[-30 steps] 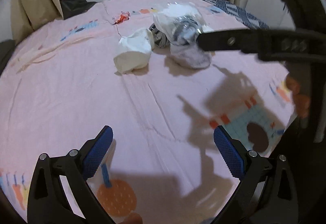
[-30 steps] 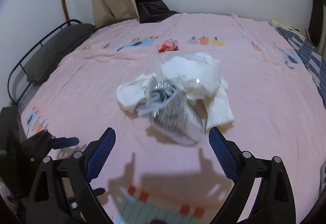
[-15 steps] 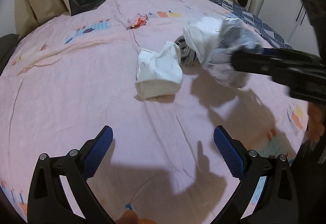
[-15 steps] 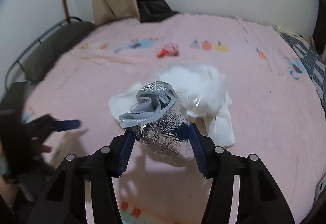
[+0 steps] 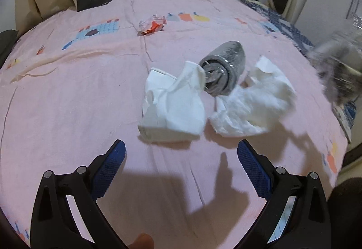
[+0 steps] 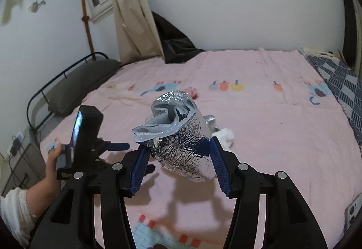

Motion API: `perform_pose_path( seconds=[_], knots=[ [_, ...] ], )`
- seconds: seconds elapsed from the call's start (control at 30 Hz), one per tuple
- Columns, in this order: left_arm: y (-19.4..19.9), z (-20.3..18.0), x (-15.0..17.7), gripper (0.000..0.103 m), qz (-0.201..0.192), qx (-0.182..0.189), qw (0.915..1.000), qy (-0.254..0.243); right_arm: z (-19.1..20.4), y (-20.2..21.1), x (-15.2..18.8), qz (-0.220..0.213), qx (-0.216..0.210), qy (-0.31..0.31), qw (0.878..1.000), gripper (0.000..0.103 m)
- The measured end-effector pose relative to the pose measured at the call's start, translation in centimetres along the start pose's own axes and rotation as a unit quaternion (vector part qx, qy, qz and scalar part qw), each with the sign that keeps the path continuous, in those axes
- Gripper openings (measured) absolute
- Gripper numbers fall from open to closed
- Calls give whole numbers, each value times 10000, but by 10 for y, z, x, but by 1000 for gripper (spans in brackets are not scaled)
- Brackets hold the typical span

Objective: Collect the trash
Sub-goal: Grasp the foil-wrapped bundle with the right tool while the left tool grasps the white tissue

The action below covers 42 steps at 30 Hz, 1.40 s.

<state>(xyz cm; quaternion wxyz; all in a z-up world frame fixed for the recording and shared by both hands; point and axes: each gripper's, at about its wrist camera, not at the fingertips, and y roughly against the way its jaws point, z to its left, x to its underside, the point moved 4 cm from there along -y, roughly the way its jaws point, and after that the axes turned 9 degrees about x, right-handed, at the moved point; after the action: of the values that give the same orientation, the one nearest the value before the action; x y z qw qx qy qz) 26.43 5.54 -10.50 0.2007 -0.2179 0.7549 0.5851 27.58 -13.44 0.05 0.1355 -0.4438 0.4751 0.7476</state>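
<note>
While the right gripper (image 6: pixel 178 158) clamps a crumpled silver foil roll (image 6: pixel 181 133) between its blue pads, lifted above the pink printed bedsheet (image 6: pixel 271 126), the left gripper (image 5: pixel 181 165) hangs with jaws wide and nothing between them. Just ahead of it lie a white crumpled paper bag (image 5: pixel 174 106), a second silver foil roll (image 5: pixel 222 70) and a white tissue wad (image 5: pixel 253 104).

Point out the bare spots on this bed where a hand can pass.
Bare sheet left of the white paper wad, up to the red wrapper. Bare strip between the left gripper and the wads. Crowded: foil roll and torn tissue cluster.
</note>
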Motion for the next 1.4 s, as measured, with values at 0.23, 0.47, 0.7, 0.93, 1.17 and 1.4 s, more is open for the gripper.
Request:
perform_pose_path(
  seconds=[0.23,0.47,0.7,0.93,1.17,1.4],
  knots=[
    [-7,14,-16,75,-145,29,9993,330,-15,-2,2,114,67,-15,9999,50],
    [4,2,-23,60,-346,455,9982,180,-19,-9,6,260,170,69,9995,50],
    [19,-15,-19,60,-371,347,9985,-192,-18,-12,9,343,187,71,9992,50],
    [42,-18,-6,60,-504,221,9984,-159,-16,-5,15,278,75,-57,9996,50],
    [64,-29,20,60,-547,193,9982,-134,-11,20,28,190,-81,-207,9996,50],
    [73,-47,52,60,-532,267,9982,-102,5,47,48,136,-235,-186,9995,50]
  ],
)
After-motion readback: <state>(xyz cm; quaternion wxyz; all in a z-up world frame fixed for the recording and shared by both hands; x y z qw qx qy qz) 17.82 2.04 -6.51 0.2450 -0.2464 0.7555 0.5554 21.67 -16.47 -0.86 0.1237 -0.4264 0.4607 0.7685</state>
